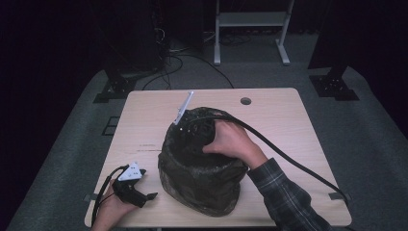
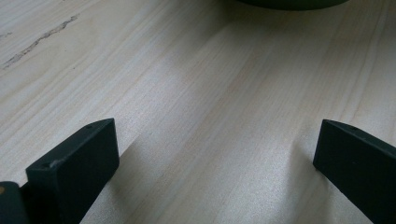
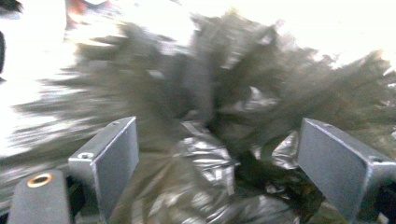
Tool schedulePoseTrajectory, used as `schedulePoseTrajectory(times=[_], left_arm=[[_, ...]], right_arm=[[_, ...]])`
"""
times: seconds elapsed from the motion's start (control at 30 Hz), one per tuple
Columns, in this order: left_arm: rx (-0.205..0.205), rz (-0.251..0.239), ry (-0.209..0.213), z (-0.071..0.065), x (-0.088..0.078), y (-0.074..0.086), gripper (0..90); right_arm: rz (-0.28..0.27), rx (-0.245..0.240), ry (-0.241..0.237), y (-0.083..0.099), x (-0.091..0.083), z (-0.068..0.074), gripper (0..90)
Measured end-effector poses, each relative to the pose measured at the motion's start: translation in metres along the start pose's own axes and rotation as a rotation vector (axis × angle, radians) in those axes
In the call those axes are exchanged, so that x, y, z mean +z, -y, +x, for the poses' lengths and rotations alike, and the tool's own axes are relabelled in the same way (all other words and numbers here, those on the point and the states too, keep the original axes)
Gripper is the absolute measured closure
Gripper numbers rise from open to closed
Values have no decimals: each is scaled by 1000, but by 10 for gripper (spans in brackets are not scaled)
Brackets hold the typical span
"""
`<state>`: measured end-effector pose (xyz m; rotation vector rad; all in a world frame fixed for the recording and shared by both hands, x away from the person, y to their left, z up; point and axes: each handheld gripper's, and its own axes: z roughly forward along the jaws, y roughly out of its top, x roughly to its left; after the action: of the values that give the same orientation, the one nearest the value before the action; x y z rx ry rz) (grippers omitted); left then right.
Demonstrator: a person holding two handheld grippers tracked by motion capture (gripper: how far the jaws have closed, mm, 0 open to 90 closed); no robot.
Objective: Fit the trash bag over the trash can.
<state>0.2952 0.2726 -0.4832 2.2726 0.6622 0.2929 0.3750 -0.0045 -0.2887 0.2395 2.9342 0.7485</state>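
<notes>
Nearest the high camera, at the near left corner of the pale wooden worktop (image 1: pixel 144 120), the left hand-held gripper (image 1: pixel 149 196) lies low in the person's left hand (image 1: pixel 113 208), its grey three-cornered plate on top and its black cable looping to the left. In the left gripper view its two black jaws stand spread wide over bare wood grain, pinching nothing, with a dark green edge of the bin at the far top of that view.

Just to the right of it, at the middle of the worktop, stands a round dark olive bin lined with a crinkled black plastic bag (image 1: pixel 202 168). The person's right hand (image 1: pixel 233 142), in a plaid sleeve, reaches down into the bin's mouth from the right, and a thick black cable runs from it to the near right edge of the worktop. A grey plate sticks up at the far left of the bin's rim.

In the right gripper view the right hand-held gripper (image 3: pixel 217 154) has its jaws spread apart, with shiny, crumpled bag plastic (image 3: pixel 205 158) lying between them; the picture is blurred, and the jaws close on nothing.
</notes>
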Motion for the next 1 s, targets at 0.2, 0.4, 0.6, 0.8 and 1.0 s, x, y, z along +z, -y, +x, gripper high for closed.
schedulePoseTrajectory(times=[0.2,0.4,0.6,0.8,1.0], left_arm=[[0,0,0,0,0,0,0],[1,0,0,0,0,0,0],[1,0,1,0,0,0,0],[0,0,1,0,0,0,0],[1,0,1,0,0,0,0]], right_arm=[[14,-44,-27,4,6,21,119],[46,-26,-76,6,28,23,125],[31,-26,-67,5,23,21,124],[-38,-8,-44,9,1,12,124],[-84,4,-8,15,-22,6,123]])
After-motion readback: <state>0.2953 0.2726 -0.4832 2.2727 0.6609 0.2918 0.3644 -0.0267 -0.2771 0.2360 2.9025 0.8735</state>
